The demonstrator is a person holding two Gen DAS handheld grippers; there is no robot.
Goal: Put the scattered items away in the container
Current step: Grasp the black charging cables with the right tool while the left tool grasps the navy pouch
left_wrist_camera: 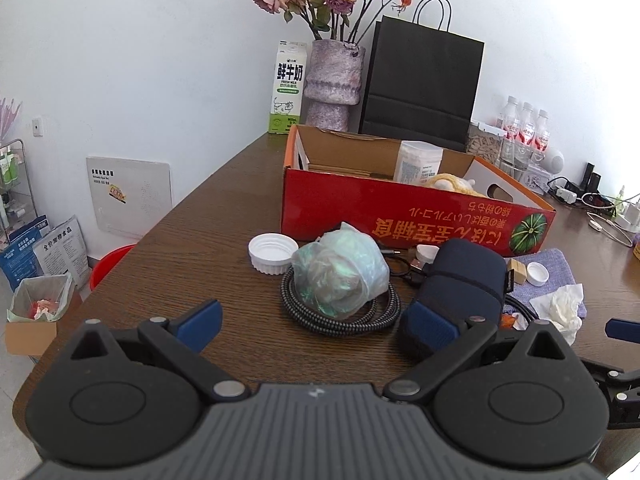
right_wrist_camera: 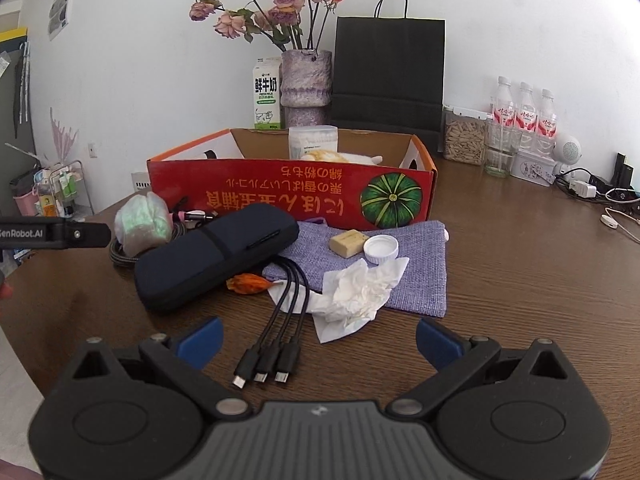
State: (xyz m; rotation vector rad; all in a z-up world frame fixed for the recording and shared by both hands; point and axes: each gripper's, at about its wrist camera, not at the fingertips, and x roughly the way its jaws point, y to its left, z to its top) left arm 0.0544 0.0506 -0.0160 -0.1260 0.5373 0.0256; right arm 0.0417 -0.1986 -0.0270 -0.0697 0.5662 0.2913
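A red cardboard box [left_wrist_camera: 360,208] [right_wrist_camera: 280,196] stands open on the brown table, holding a white tub [left_wrist_camera: 418,162] and a plush toy [left_wrist_camera: 452,184]. In front of it lie a plastic-wrapped bundle [left_wrist_camera: 340,272] [right_wrist_camera: 140,222] on a coiled braided cable [left_wrist_camera: 304,312], a white lid [left_wrist_camera: 272,252], a dark zip case [left_wrist_camera: 456,288] [right_wrist_camera: 212,256], a crumpled tissue [right_wrist_camera: 360,292], a three-headed black cable [right_wrist_camera: 276,340], a soap bar [right_wrist_camera: 348,242] and a small white cap [right_wrist_camera: 380,249] on a purple cloth [right_wrist_camera: 416,276]. My left gripper [left_wrist_camera: 316,328] is open before the bundle. My right gripper [right_wrist_camera: 318,340] is open around the cable plugs.
Behind the box stand a milk carton [left_wrist_camera: 288,88], a vase of dried roses [left_wrist_camera: 334,84], a black paper bag [left_wrist_camera: 420,84], a jar and water bottles [right_wrist_camera: 524,116]. Chargers and cords [right_wrist_camera: 592,192] crowd the right. The table's left edge [left_wrist_camera: 160,232] drops to bins on the floor.
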